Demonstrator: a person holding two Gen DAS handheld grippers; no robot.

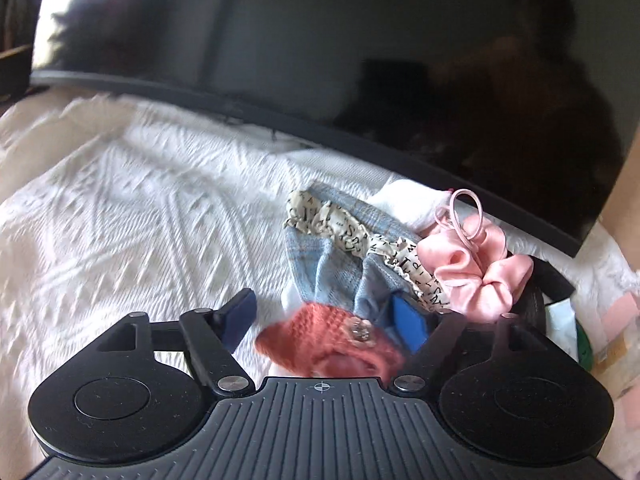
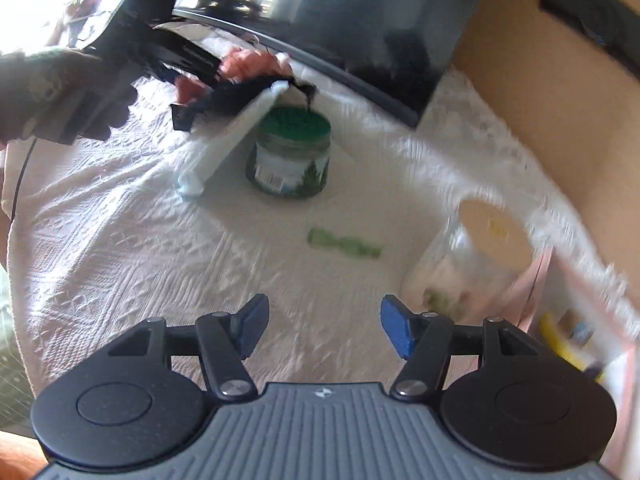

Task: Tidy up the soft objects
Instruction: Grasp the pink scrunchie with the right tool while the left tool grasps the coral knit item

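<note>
- The left gripper (image 1: 326,320) was seen wide open, with nothing squeezed by its fingers.
- An orange knitted piece (image 1: 328,346) was seen between the open jaws, close to the gripper's body.
- A pile of soft things (image 1: 400,248) was found just ahead and a bit right, on the white cloth (image 1: 132,200).
- The right gripper (image 2: 320,330) was held open and empty, well apart from the pile.
</note>
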